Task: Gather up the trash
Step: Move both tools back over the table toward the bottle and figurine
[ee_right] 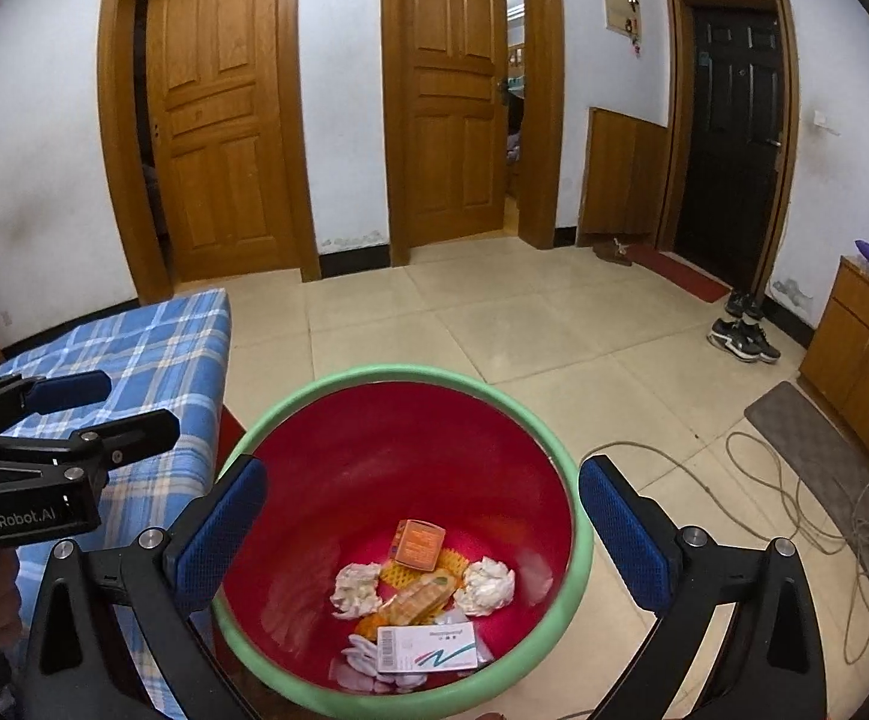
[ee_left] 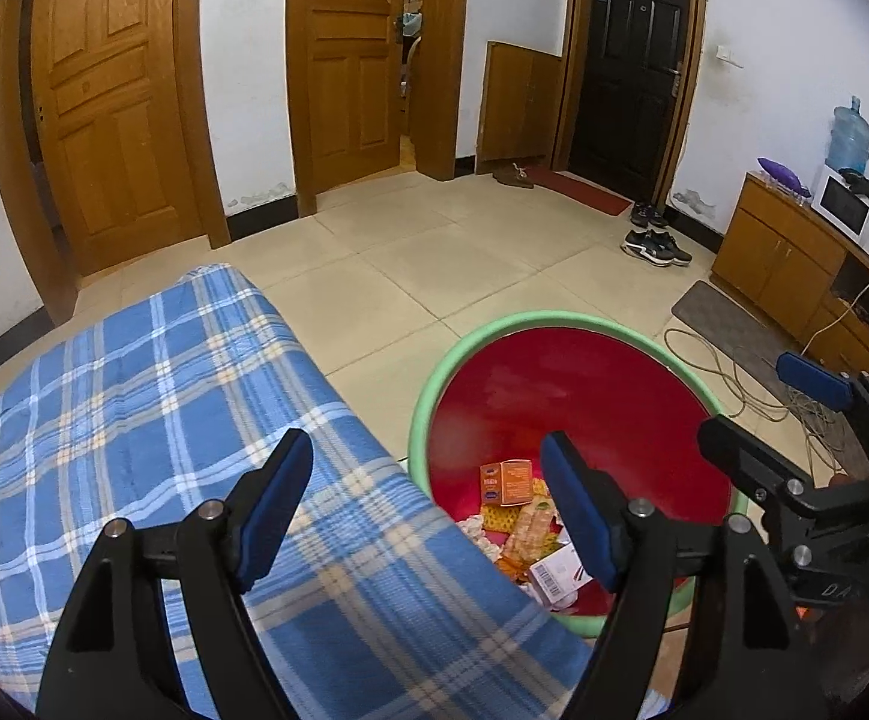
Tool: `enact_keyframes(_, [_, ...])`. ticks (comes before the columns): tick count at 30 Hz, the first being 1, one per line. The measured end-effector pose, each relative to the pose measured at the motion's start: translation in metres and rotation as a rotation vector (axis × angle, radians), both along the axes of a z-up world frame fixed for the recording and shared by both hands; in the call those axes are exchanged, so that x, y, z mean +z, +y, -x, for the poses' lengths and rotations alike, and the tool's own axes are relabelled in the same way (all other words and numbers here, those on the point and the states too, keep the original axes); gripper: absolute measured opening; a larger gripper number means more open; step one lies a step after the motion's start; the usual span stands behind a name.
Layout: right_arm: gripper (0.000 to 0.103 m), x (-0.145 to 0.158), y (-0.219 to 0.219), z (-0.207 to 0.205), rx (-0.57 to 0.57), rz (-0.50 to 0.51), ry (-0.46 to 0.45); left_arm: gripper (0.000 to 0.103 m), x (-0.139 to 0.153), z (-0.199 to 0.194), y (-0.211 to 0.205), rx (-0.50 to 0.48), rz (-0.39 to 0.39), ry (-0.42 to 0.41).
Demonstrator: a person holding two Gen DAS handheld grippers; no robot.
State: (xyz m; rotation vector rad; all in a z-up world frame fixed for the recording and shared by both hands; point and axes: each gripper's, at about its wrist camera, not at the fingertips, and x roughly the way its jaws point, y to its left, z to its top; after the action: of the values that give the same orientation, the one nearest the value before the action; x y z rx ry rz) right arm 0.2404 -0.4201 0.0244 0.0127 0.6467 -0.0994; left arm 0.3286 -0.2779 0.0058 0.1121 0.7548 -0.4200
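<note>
Red plastic bin point(ee_right: 374, 468) with the green rim is already holding the haul: an orange carton point(ee_right: 417, 543), a white barcoded box point(ee_right: 425, 648), crumpled tissues point(ee_right: 355, 589) and a snack wrapper point(ee_right: 419, 599), all lying at the bottom. Right gripper point(ee_right: 422, 534) is hanging over it spread wide, nothing between the pads. Left gripper point(ee_left: 428, 510) is also released and empty, hovering over the plaid-covered surface point(ee_left: 134, 396), which is showing no trash in view, so it's looking nearly finished.

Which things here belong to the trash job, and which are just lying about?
Job:
red bin
orange box
white box
crumpled tissues
right claw
left claw

Lying about:
sneakers
cable
checked cloth
</note>
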Motion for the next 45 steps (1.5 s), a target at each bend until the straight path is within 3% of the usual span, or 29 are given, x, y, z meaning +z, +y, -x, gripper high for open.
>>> enact_keyframes(9, [0.103,0.02,0.018,0.021,0.026,0.016,0.02,0.078,0.017,0.019,0.023,0.025,0.012,-0.003])
enact_keyframes(20, [0.103,0.054,0.057,0.082,-0.035,0.009,-0.03,0.078,0.047,0.08,0.073,0.019,0.023,-0.023])
enact_keyframes(27, [0.103,0.052,0.087,0.101,-0.028,0.008,-0.025,0.078,0.045,0.118,0.11,0.036,0.031,-0.023])
enact_keyframes(33, [0.103,0.041,0.105,0.117,-0.029,-0.057,-0.028,0.078,0.041,0.137,0.134,0.055,0.03,-0.024])
enact_keyframes(37, [0.103,0.033,0.12,0.113,0.015,-0.109,-0.012,0.078,0.043,0.141,0.147,0.074,0.033,-0.043])
enact_keyframes(42, [0.103,0.033,0.146,0.104,0.046,-0.043,-0.025,0.078,0.042,0.143,0.173,0.118,0.057,-0.041])
enact_keyframes(45, [0.103,0.03,0.154,0.093,0.065,-0.074,-0.027,0.078,0.037,0.146,0.194,0.172,0.043,-0.043])
